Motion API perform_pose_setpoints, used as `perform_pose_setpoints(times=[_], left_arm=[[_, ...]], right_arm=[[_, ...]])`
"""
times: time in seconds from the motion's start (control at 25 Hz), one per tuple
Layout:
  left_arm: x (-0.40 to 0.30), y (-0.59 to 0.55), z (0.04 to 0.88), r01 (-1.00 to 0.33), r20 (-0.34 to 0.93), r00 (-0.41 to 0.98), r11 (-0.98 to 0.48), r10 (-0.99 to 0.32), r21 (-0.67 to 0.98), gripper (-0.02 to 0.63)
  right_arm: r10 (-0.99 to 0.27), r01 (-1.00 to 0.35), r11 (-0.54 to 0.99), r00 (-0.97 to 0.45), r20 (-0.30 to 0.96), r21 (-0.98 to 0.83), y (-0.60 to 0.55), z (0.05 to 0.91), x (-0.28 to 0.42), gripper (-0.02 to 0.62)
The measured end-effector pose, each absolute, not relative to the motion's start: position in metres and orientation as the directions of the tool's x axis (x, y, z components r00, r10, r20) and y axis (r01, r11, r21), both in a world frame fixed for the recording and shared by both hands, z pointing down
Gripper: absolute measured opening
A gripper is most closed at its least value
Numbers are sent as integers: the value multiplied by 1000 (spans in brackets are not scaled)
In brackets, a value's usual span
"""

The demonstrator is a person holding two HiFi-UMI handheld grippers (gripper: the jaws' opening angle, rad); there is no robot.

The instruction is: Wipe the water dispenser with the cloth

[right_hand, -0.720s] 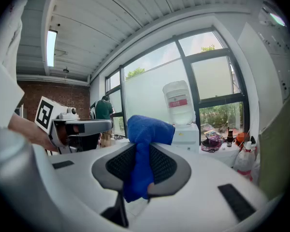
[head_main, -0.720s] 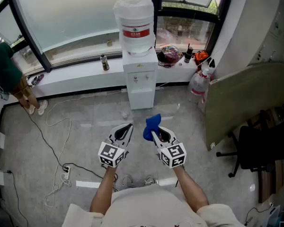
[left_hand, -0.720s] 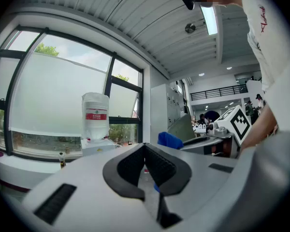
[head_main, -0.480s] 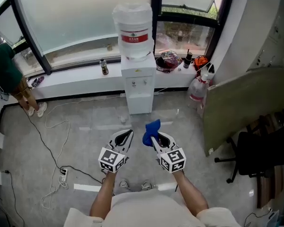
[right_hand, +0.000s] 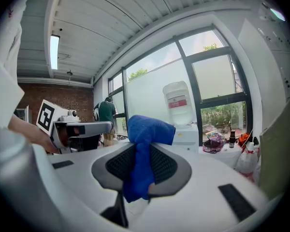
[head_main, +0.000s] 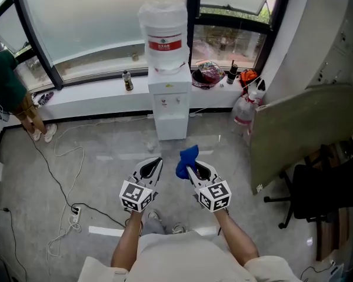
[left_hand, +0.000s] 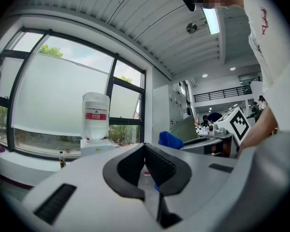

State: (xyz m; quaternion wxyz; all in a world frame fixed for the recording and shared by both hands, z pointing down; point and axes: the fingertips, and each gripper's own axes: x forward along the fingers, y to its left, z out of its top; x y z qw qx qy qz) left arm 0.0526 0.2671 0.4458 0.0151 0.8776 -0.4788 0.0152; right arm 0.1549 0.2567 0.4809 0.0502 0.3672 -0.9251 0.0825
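The right gripper (head_main: 192,170) holds the blue cloth (head_main: 187,159), its jaws closed on it. The cloth sticks up past the tips and folds over toward 11 o'clock. In the right gripper view the cloth (right_hand: 144,129) hangs down between the two dark pads. The left gripper (head_main: 155,163) is just beside it at 9 o'clock, jaws together with nothing between them (the left gripper view shows the pads meeting at the tip).

The white water dispenser (head_main: 167,98) stands at 12 o'clock from both grippers, well apart from them across the grey floor (head_main: 106,157). It has its back to the window sill (head_main: 94,96) and carries a large clear bottle (head_main: 163,37) on top. A white cable (head_main: 53,175) trails over the floor at 9 o'clock. A green board (head_main: 306,128) leans at 3 o'clock.
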Motion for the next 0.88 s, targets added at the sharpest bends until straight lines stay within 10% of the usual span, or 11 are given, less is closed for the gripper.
perform_pose_setpoints(times=[0.88], left_arm=[[-29, 90, 483, -833, 53, 551, -544, -833, 100, 11]], right_arm=[[-667, -696, 706, -715, 208, -132, 96, 508, 74, 92]])
